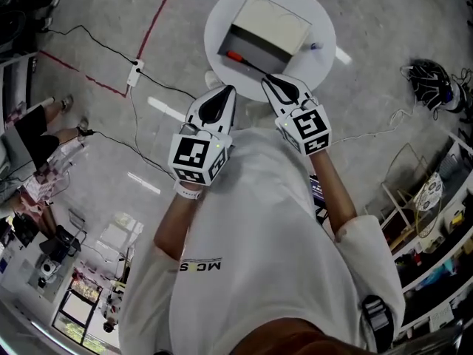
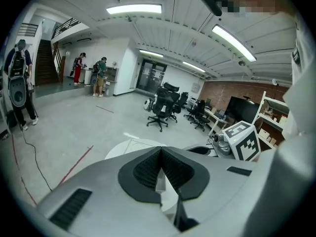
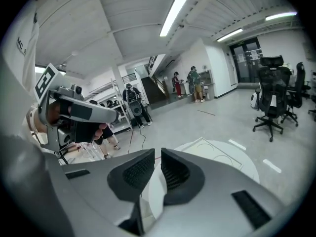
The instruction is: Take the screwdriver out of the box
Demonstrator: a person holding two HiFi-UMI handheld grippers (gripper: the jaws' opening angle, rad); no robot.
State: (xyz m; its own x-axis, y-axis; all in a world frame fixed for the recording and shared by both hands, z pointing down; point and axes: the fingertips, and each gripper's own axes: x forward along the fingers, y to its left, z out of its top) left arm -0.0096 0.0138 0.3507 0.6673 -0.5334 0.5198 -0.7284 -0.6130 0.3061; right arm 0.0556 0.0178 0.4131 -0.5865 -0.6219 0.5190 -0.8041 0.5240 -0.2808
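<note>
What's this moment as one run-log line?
screwdriver in box | left gripper shut, empty | right gripper slightly open, empty

The right gripper [image 1: 270, 80] hides from us the shaft end of the screwdriver [image 1: 237, 55] and the near rim of the table [image 1: 222, 13]; the bluish speck [image 1: 315, 47] beyond its tip is too small to name.

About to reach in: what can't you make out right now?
Screwdriver tip: head view, too small, and it ends at the right gripper.
Both gripper views: screwdriver not visible, as grey housing fills the lower frame.
Small bluish item beside the box: head view, too small to identify.
</note>
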